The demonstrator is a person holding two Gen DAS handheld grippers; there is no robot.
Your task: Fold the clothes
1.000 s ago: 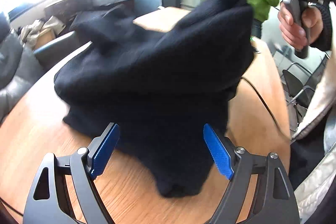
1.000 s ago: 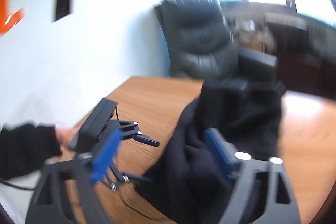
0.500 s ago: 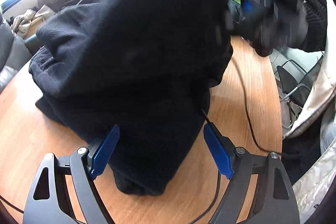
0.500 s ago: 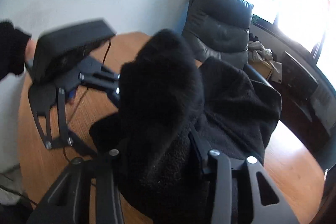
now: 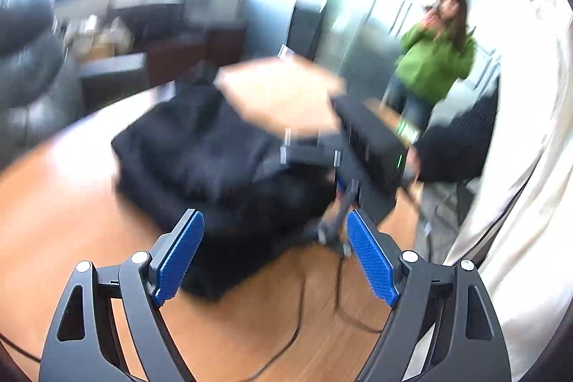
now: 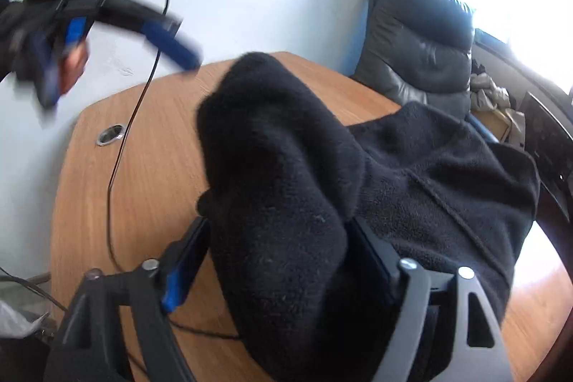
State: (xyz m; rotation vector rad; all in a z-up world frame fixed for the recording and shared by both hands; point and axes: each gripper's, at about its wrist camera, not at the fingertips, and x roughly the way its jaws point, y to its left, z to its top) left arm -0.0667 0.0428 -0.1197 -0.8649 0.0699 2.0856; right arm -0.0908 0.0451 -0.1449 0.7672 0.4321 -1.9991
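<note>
A black fleece garment (image 5: 215, 167) lies in a bundle on the wooden table (image 5: 71, 213). My left gripper (image 5: 275, 256) is open and empty, raised above the table near the garment's near edge. In the right wrist view, a thick fold of the same garment (image 6: 286, 185) lies between my right gripper's (image 6: 275, 256) wide-apart fingers. I cannot tell if they press it. The right gripper also shows, blurred, in the left wrist view (image 5: 340, 167) at the garment's right side. The left gripper shows, blurred, in the air at upper left of the right wrist view (image 6: 107, 31).
A black cable (image 6: 118, 149) runs across the table past a metal grommet hole (image 6: 109, 134). A black leather armchair (image 6: 422, 42) stands behind the table. A person in a green jacket (image 5: 437, 59) stands in the background. Cream fabric (image 5: 519, 203) hangs at right.
The garment, held high half a second ago, has come down onto the table as a lower bundle. My left gripper has lifted and pulled back, away from it.
</note>
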